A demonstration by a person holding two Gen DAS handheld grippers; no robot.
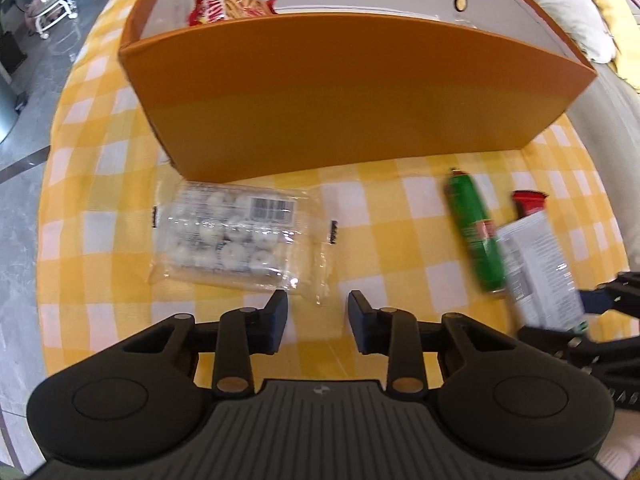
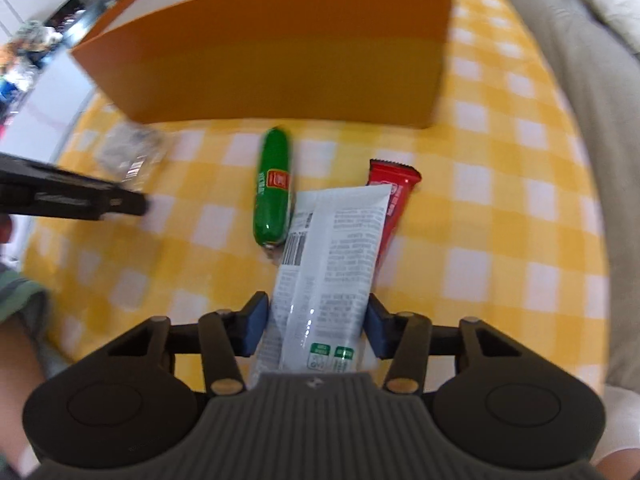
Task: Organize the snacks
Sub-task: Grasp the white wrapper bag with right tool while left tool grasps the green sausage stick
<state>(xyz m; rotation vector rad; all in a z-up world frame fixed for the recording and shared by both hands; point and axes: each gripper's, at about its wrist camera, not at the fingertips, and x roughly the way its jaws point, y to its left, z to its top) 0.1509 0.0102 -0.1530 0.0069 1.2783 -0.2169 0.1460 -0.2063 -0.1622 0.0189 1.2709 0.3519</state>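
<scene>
Snacks, left wrist view: we note a clear plastic pack of white round sweets (image 1: 236, 236) flat on the yellow-and-white checked cloth (image 1: 400, 216), just before the tall orange cardboard box (image 1: 340, 92). Left gripper (image 1: 318, 322) hovers near it, jaws narrowly apart, empty. A red-and-yellow packet (image 1: 232, 8) sits inside the box.

Right wrist view: we see the right gripper (image 2: 316, 326) clamped on a white printed pouch (image 2: 332, 256), which overlaps a red wrapped bar (image 2: 394, 196); a green sausage-shaped stick (image 2: 273, 192) lies beside.
</scene>
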